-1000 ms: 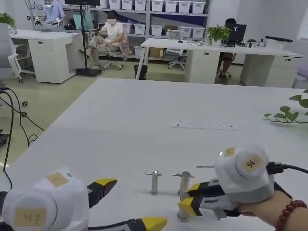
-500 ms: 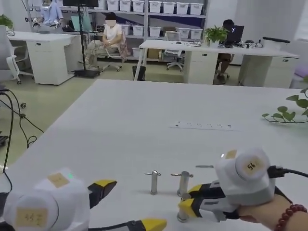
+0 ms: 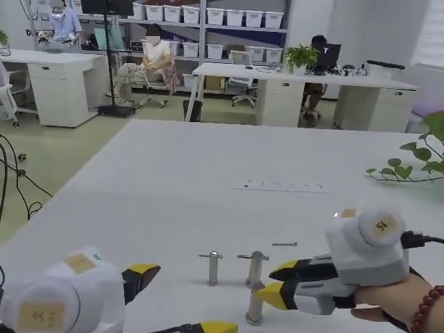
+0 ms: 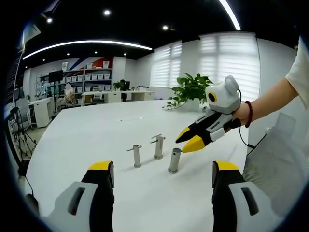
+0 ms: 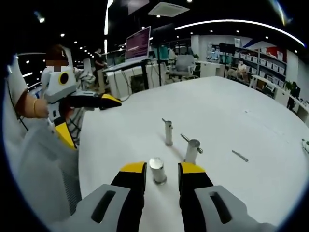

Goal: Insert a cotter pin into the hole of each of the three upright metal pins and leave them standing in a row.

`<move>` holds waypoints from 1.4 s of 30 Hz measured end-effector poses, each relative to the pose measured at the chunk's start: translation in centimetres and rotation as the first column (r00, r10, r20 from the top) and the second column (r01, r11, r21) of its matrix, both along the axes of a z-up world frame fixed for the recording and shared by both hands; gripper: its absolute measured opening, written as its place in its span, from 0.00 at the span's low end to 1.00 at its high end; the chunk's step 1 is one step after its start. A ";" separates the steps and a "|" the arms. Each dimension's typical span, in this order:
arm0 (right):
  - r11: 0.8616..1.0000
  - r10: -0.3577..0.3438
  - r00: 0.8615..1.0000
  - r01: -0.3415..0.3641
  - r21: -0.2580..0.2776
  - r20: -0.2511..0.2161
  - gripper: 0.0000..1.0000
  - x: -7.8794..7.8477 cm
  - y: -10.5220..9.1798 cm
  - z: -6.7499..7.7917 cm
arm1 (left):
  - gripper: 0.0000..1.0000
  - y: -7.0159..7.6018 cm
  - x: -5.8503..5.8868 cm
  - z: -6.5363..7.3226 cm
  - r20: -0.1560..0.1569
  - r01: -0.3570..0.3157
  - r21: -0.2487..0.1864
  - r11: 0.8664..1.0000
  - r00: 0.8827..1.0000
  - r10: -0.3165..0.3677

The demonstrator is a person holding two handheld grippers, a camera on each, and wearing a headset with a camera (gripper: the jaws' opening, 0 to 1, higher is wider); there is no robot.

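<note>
Facing last insertion: my right claw [image 3: 267, 285] narrowly parted, empty, beside bare upright steel pin [image 3: 254, 309]; left claw [image 3: 173, 300] wide. Two farther steel pins [image 3: 213, 267] fitted. Next: grip thin loose cotter pin [image 3: 284, 244] off white tabletop [image 3: 208, 180], align with hole.

Sticker [image 3: 383, 225], right gripper [image 3: 265, 285]: read "56". Sticker [image 3: 39, 318], left gripper [image 3: 197, 295]: "55", rest illeg. Bkgd screen [image 3: 326, 50]: "Y" logo.

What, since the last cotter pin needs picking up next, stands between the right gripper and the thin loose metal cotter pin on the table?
The bare upright metal pin stands at the right gripper's open jaw tips. The loose cotter pin lies beyond, to one side; the neighbouring fitted metal pin stands near the direct line.
</note>
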State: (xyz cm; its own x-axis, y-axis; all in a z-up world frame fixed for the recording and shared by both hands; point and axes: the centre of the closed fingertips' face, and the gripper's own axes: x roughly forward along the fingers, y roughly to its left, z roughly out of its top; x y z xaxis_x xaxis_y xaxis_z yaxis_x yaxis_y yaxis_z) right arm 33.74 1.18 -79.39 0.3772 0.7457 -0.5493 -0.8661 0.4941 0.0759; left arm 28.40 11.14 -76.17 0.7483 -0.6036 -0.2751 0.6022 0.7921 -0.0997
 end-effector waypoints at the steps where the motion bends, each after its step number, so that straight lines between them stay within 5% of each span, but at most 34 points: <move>1: 1.000 -0.015 1.000 0.015 0.018 -0.008 0.28 0.4 -0.4 0.4 | 0.85 0.0 0.0 0.0 0.000 0.000 0.000 1.000 1.000 0.000; 8: 0.998 -0.059 0.998 0.059 -0.028 -0.003 0.29 3.7 -3.2 0.8 | 0.90 -0.3 0.1 0.1 0.000 -0.003 -0.002 1.000 1.000 0.003; 13: 0.992 -0.123 0.992 0.123 -0.013 -0.033 0.28 7.0 -5.0 0.9 | 0.94 -0.5 0.0 0.1 -0.001 -0.002 -0.005 1.000 1.000 0.002; 20: 0.985 -0.172 0.984 0.170 -0.041 -0.037 0.28 10.1 -6.6 0.0 | 0.97 -0.1 0.3 -0.1 -0.009 -0.014 0.008 1.000 1.000 0.014; 42: 0.975 -0.116 0.991 0.102 -0.199 -0.063 0.20 15.1 -7.1 -5.3 | 0.95 -0.5 2.3 0.0 -0.005 -0.054 -0.009 0.999 0.999 0.054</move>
